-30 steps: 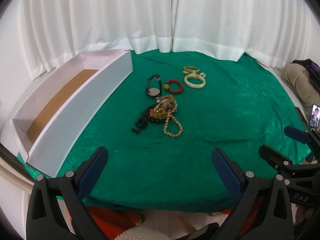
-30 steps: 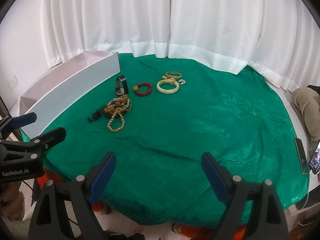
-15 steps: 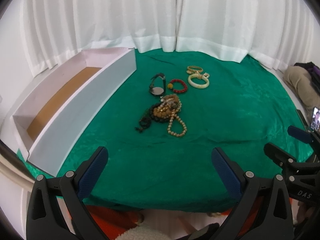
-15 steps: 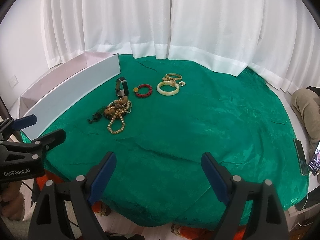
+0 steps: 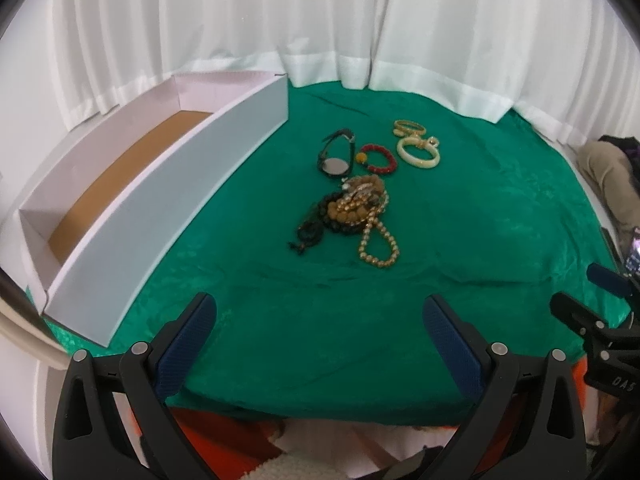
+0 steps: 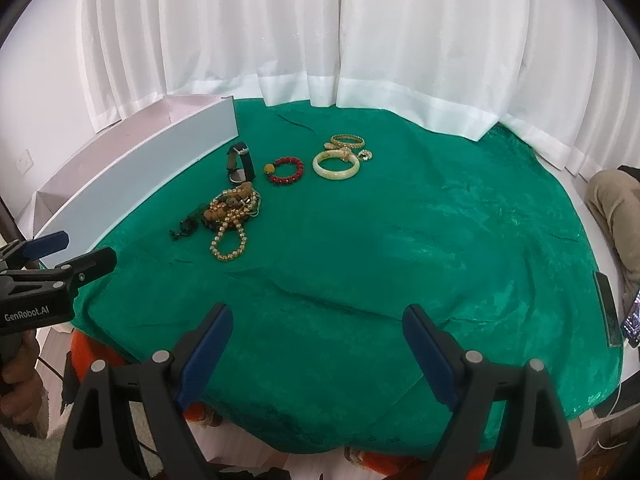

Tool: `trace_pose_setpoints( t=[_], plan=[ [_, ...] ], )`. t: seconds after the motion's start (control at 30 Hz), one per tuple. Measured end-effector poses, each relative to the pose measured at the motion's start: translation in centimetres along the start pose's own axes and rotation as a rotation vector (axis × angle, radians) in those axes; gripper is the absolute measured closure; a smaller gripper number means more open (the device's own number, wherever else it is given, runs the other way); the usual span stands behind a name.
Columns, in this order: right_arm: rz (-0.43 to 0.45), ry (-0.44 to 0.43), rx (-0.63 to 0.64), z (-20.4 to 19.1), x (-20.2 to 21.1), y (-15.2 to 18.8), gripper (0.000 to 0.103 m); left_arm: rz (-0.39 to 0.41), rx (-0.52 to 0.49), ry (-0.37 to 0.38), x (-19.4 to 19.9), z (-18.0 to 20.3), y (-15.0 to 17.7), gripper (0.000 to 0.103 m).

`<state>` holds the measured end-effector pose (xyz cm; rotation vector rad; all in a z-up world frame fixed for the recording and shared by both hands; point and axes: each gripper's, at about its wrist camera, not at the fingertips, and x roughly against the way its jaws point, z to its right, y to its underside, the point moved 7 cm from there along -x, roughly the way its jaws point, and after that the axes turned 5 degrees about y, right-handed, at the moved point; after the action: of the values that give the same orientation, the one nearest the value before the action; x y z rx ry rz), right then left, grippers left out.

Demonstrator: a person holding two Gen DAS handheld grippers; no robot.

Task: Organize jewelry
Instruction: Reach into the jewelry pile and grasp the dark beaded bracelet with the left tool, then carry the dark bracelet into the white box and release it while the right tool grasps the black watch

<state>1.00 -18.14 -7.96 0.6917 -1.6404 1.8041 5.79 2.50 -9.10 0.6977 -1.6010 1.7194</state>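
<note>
At mid-frame on the green cloth (image 5: 460, 240) lie a bead tangle (image 5: 354, 210), watch (image 5: 334, 154), red bracelet (image 5: 378, 159) and cream bangle (image 5: 418, 153), right of the white box (image 5: 160, 200). Both the left gripper (image 5: 320, 336) and right gripper (image 6: 318, 344) hover at the frame's bottom, jaws spread wide, holding nothing.

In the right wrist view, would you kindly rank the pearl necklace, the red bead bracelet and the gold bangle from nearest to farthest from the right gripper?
From the right gripper, open at the near edge:
1. Pearl necklace, ahead and left, trailing from the tangled pile.
2. Red bead bracelet, mid-cloth, beside the watch.
3. Gold bangle, farthest back, just behind the cream bangle.
</note>
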Motion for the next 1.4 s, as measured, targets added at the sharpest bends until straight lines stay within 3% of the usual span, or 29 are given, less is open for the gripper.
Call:
trace_pose_setpoints(
  t=[0.3,0.57,0.7,0.8,0.93,1.0,1.03,1.07,1.23,1.4],
  plan=[
    [-0.021,-0.005,0.003,0.0,-1.2,-0.2,0.014,-0.008,0.009,0.054,-1.5,-1.5,-0.4,0.001],
    [-0.068,-0.023,0.008,-0.5,-2.9,0.2,0.014,-0.113,0.011,0.093,-8.0,-4.3,-1.6,0.001],
    [-0.073,-0.016,0.008,-0.5,-3.2,0.1,0.014,-0.117,-0.041,0.094,-10.3,-3.8,-2.4,0.001],
    [-0.092,-0.013,-0.003,-0.3,-3.8,0.1,0.014,-0.103,-0.136,0.072,-12.4,-2.7,-3.3,0.003],
    [-0.096,-0.016,0.008,-0.8,-3.9,0.1,0.014,-0.099,-0.200,0.058,-14.5,-2.4,-3.7,0.024],
    [-0.094,-0.013,0.013,-0.8,-3.8,0.0,0.014,-0.118,-0.215,0.070,-15.6,-2.6,-3.5,0.043],
    [-0.095,-0.010,0.012,-0.8,-3.9,-0.1,0.014,-0.116,-0.205,0.101,-15.8,-2.7,-3.4,0.061],
    [-0.096,-0.009,0.011,-0.9,-3.9,-0.2,0.014,-0.117,-0.184,0.124,-15.6,-3.0,-3.4,0.088],
    [-0.077,-0.024,0.017,-0.9,-4.3,-1.7,0.014,-0.128,-0.066,0.163,-13.6,-5.6,-3.2,0.092],
    [-0.020,-0.169,0.017,-2.5,-7.1,-7.8,0.014,-0.108,0.017,0.197,-10.6,-8.0,-3.5,0.092]
  ],
)
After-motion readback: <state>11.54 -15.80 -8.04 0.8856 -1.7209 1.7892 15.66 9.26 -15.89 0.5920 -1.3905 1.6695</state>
